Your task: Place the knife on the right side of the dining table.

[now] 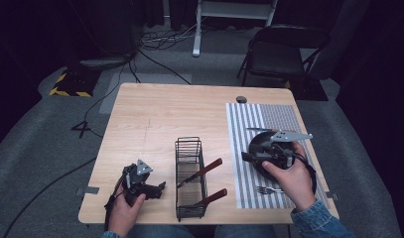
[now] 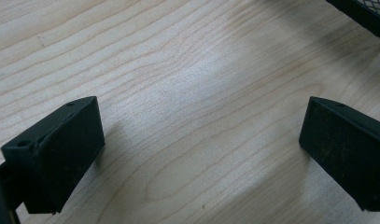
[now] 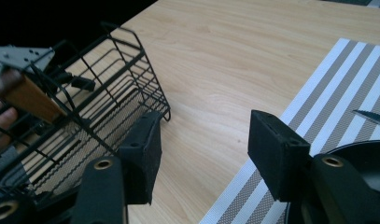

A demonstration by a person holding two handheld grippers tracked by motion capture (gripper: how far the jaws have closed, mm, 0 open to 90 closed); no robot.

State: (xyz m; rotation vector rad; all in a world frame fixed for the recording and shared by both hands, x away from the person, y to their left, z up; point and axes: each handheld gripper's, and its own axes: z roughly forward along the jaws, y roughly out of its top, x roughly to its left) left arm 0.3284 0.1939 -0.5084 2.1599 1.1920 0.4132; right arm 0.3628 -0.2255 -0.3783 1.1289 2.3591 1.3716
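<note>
The left hand-held gripper (image 1: 157, 189) rests on the tabletop (image 1: 160, 114), jaws wide and empty, beside the wire basket (image 1: 190, 178) holding two wooden-handled utensils (image 1: 202, 171). The right hand-held gripper (image 3: 201, 154), also wide and empty, hovers above the black plate (image 1: 261, 144) on the striped placemat (image 1: 269, 119); a fork (image 1: 269, 190) lies near. The step is probably place-setting: approach a handle squarely and grip mid-handle.

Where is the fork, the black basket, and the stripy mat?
fork (image 1: 269, 190), high view, middle of its handle.
black basket (image 1: 190, 147), high view, far rim.
stripy mat (image 1: 244, 129), high view, bare stripes near its left edge.
</note>
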